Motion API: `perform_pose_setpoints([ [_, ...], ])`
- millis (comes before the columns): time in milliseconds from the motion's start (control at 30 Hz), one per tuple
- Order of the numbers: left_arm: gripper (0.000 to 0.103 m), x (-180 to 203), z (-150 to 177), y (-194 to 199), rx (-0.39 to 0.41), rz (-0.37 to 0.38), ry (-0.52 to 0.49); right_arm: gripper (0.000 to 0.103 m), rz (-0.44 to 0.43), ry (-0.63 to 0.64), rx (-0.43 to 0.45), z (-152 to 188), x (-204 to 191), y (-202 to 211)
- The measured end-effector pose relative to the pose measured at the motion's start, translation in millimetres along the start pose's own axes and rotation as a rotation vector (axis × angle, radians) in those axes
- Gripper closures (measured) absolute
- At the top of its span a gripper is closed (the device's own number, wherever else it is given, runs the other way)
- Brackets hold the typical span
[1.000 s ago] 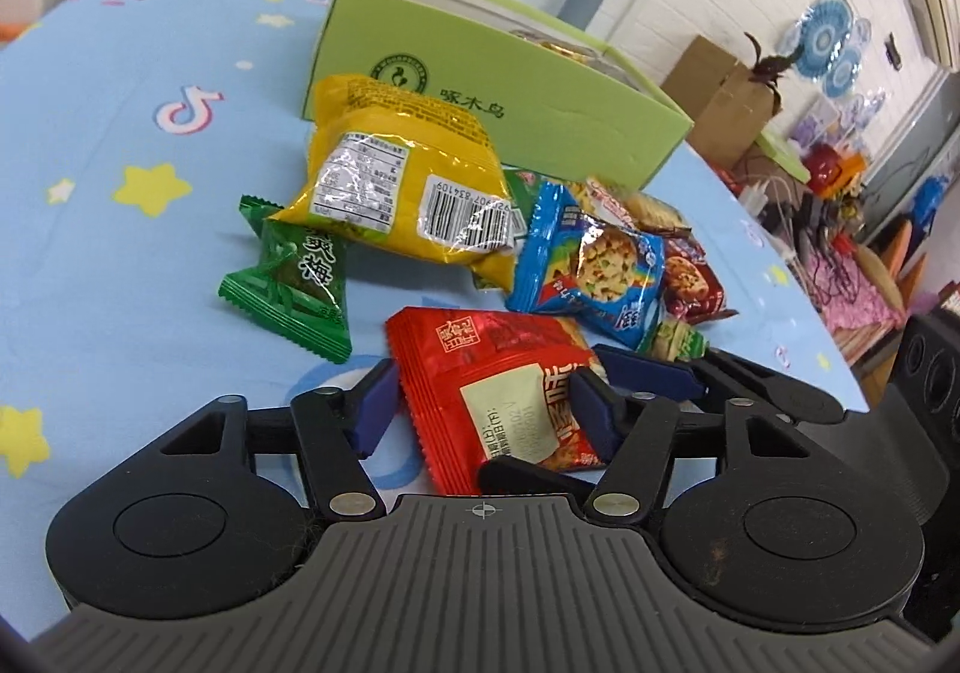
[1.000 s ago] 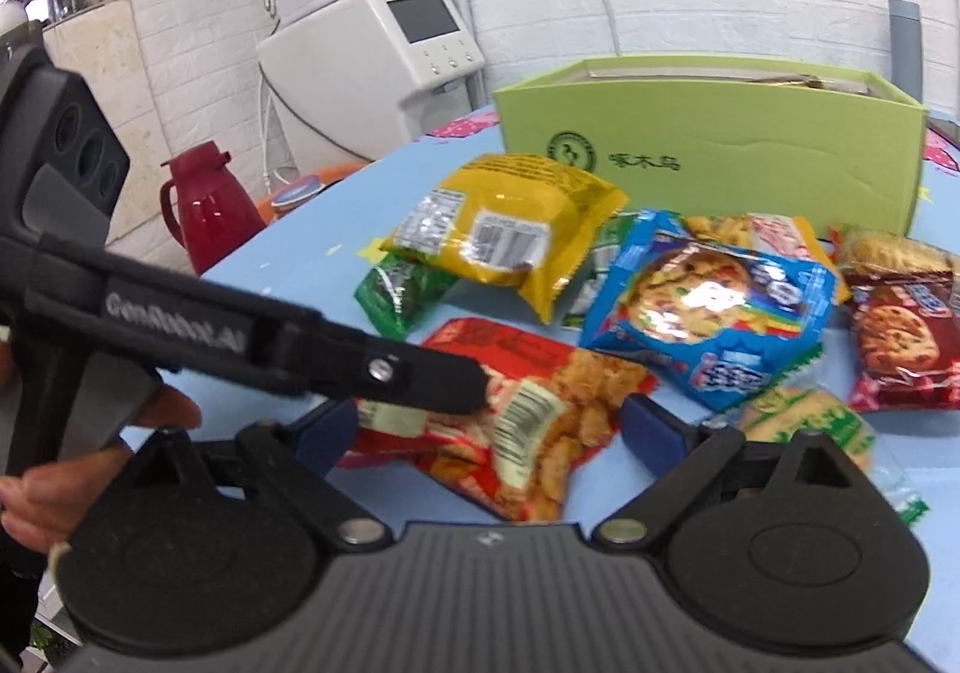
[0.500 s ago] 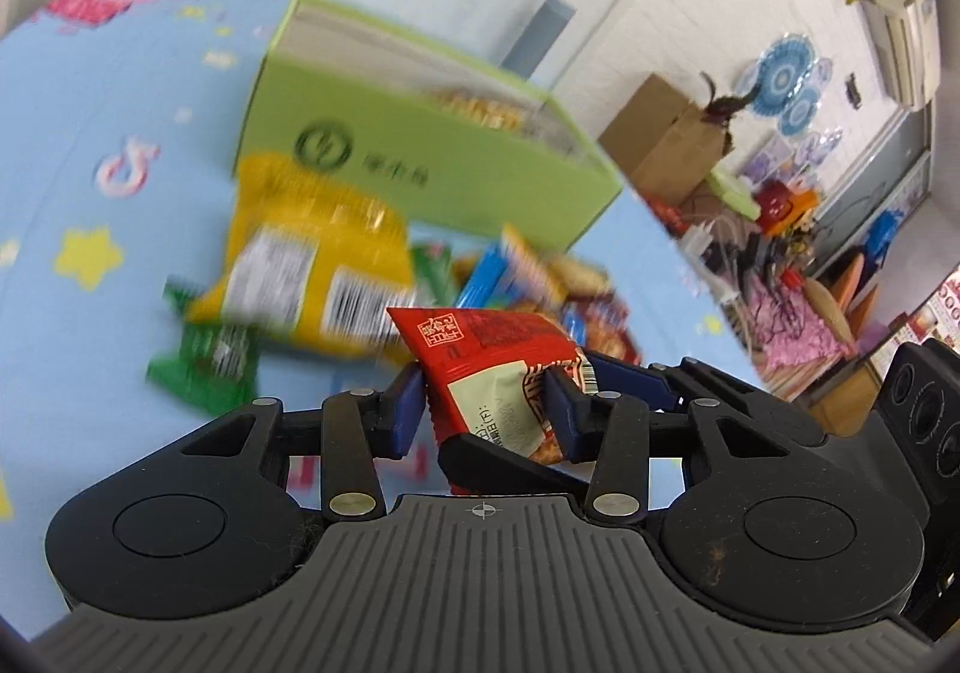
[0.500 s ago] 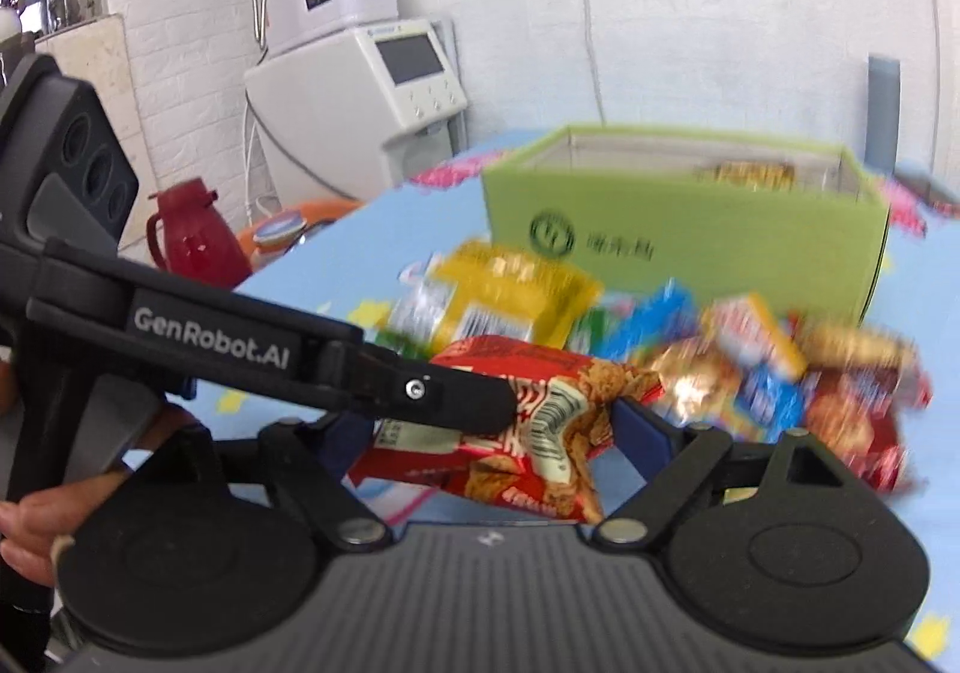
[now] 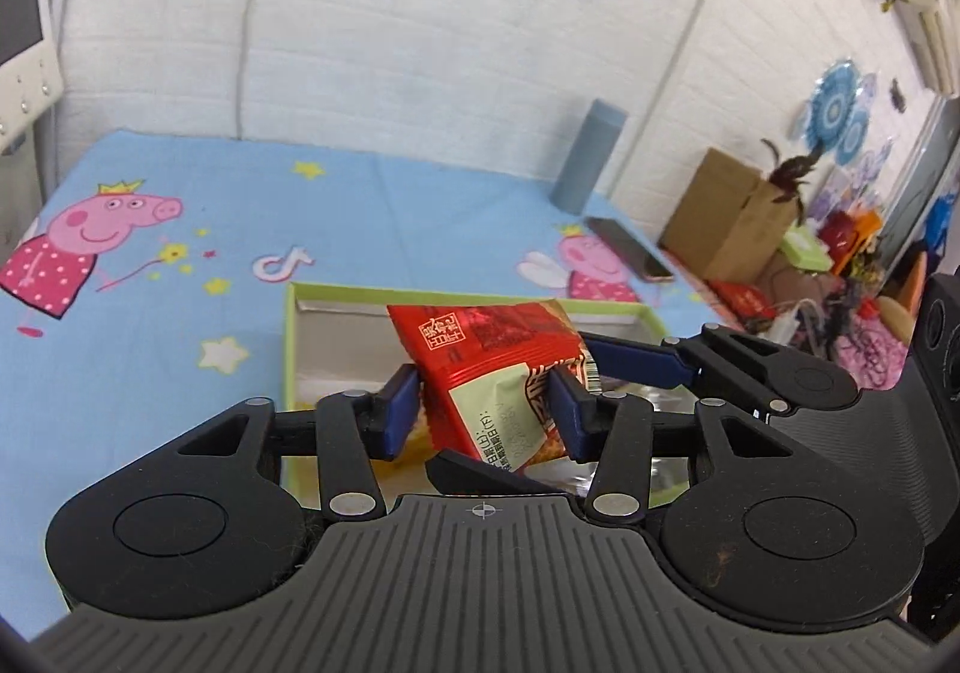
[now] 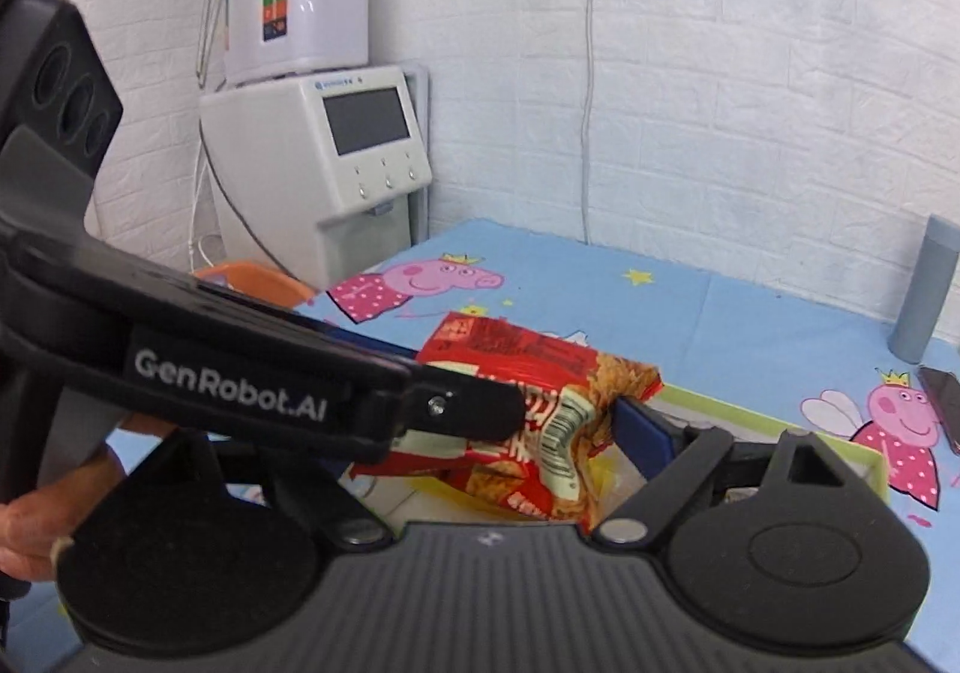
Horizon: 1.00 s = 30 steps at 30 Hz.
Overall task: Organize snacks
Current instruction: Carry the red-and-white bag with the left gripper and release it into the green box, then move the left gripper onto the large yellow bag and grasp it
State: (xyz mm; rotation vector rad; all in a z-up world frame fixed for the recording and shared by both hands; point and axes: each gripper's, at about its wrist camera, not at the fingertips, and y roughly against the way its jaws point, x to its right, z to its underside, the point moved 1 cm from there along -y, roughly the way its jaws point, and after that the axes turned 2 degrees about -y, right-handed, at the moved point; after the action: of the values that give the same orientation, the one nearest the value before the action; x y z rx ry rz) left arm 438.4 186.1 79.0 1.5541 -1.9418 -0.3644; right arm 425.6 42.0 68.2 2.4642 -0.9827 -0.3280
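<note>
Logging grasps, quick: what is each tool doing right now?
Left tool: shut on the red snack packet, above the green box.
Right tool: cannot tell whether it grips.

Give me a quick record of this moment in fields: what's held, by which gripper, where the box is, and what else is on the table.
held item: red snack packet
left gripper: shut on the packet, pads on both sides
right gripper: around the same packet; grip unclear
position: packet raised above the open green box
box contents: mostly hidden, something yellow shows
table: blue cartoon tablecloth
other items: grey-blue cylinder, phone beside it
</note>
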Motion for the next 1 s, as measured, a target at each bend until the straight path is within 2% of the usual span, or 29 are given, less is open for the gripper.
perform_pose_setpoints([
  [100,0.048,-12,1,-9,0.004,-0.046,0.009,0.013,-0.046,-0.03,-0.043,3,7,-21],
  [167,0.046,-16,2,3,0.039,-0.051,0.013,0.012,-0.057,-0.039,-0.027,3,8,-17],
  [267,0.04,-12,6,28,0.089,-0.038,0.02,0.01,-0.048,-0.044,0.048,1,4,15],
  [400,0.034,3,26,63,0.128,-0.042,-0.02,0.01,-0.067,-0.071,0.104,9,-2,64],
  [500,0.034,9,53,81,0.119,-0.048,-0.025,0.01,-0.082,-0.088,0.094,36,-14,91],
  [600,0.034,8,85,90,0.078,-0.053,-0.002,0.01,-0.099,-0.111,0.045,70,-32,103],
  [800,0.034,-5,145,93,-0.033,-0.075,0.051,0.01,-0.143,-0.176,-0.045,123,-65,103],
  [867,0.035,-10,154,94,-0.052,-0.078,0.069,0.01,-0.158,-0.194,-0.065,131,-71,97],
  [1000,0.035,-21,150,89,-0.059,-0.049,0.075,0.01,-0.121,-0.194,-0.091,131,-73,77],
])
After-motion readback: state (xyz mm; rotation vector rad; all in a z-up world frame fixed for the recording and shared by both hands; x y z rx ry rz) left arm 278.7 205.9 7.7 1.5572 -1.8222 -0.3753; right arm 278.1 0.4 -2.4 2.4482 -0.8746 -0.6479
